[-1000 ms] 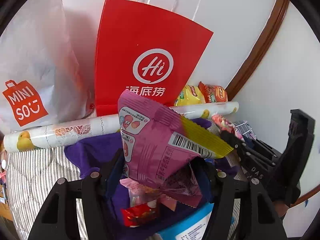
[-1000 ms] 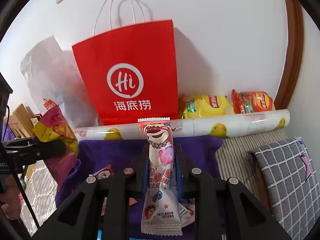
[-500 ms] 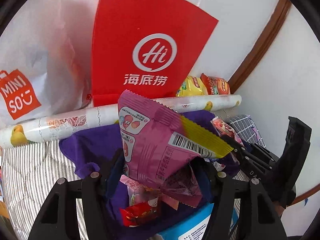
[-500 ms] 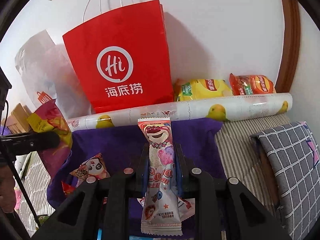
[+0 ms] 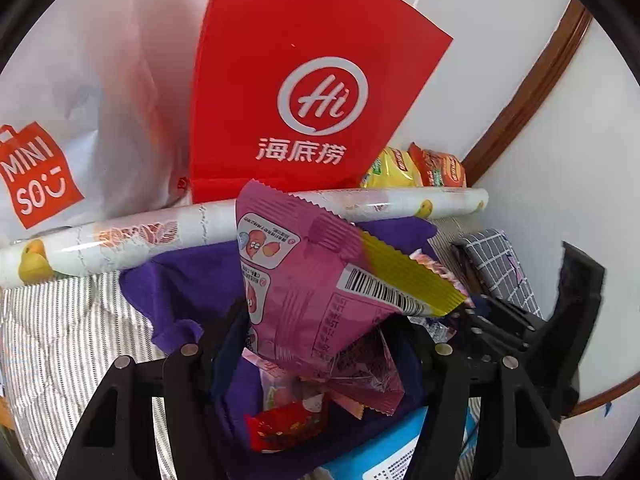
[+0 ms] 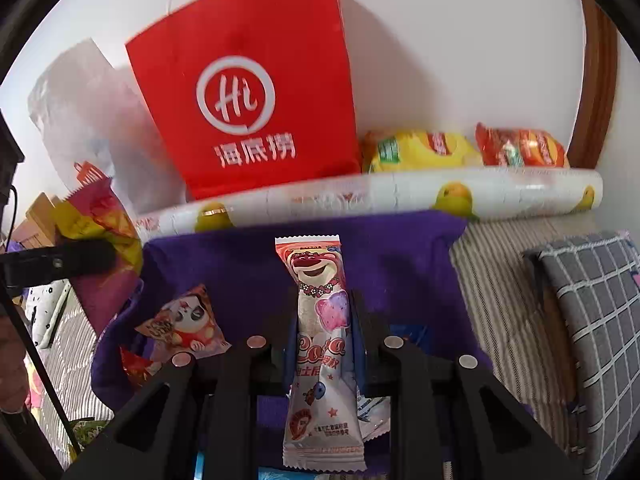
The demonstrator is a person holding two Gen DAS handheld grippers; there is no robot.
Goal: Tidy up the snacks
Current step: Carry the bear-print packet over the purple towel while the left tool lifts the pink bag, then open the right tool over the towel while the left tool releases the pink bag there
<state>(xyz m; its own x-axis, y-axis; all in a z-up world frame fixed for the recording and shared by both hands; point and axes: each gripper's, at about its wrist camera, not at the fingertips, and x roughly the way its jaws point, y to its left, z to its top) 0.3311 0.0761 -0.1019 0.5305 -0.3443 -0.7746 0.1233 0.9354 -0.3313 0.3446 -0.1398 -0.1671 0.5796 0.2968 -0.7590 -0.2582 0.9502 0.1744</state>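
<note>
Slim pink-and-white bear-print snack stick [image 6: 320, 344], centre-bottom of right wrist view, is clamped in the right gripper [image 6: 320, 344], which has dropped toward the purple cloth [image 6: 400, 264]; red paper bag [image 6: 244, 92] slid to frame top. Left gripper [image 5: 316, 344] keeps grasping the crinkly pink-and-yellow foil pouch [image 5: 320, 280], frame centre; likely both about to be set down.

Red bag [image 6: 244, 92], purple cloth [image 6: 400, 256], pink/yellow pkt [image 5: 320, 280], grey-check cushion [image 6: 592, 320]
</note>
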